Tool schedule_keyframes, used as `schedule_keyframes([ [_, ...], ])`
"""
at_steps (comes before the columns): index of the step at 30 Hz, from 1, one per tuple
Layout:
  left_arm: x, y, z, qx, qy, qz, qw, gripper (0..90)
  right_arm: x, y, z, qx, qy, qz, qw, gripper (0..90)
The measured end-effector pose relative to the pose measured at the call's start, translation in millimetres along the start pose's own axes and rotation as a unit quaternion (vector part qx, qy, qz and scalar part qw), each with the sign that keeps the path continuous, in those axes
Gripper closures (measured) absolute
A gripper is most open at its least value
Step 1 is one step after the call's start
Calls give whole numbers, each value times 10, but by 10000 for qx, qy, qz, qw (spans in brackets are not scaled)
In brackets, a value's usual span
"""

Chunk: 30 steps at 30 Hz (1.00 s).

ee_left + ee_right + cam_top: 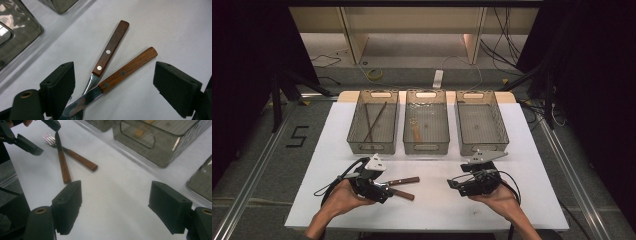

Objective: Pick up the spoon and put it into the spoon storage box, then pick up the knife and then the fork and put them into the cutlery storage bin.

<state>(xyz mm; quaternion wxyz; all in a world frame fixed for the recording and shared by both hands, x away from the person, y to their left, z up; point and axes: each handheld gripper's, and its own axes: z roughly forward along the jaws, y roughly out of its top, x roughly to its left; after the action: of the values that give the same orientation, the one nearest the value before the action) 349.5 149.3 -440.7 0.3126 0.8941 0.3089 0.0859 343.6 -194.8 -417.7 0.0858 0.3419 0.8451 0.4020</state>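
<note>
Two hands at the table's near edge, each holding a gripper. Left gripper (382, 189): jaws spread wide, nothing pinched, poised over the metal ends of two pieces of cutlery. Right gripper (456, 183): jaws spread wide over bare white table top (437, 210), nothing between them, well apart from the cutlery.

Cutlery, two pieces, lying crossed on the table between the grippers, nearer the left one. Fork (82, 161): wooden handle, tines visible in the right gripper view beside the left gripper's jaw. Knife (63, 166): wooden handle with two rivets, blade crossing over the fork's neck.

Bins, three, smoky clear plastic, in a row at the far side of the table. Left bin (354, 127): holds thin dark sticks. Middle bin (426, 146): holds one wooden-handled piece. Right bin (502, 130): contents cannot be told.
</note>
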Motion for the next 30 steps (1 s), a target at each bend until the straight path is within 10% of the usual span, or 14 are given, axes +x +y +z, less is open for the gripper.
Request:
schedule_keyframes([
  [30, -51, 133, 137, 711, -259, 617, 9952, 210, 56, -150, -84, -8, 65, 19, 10000, 233],
])
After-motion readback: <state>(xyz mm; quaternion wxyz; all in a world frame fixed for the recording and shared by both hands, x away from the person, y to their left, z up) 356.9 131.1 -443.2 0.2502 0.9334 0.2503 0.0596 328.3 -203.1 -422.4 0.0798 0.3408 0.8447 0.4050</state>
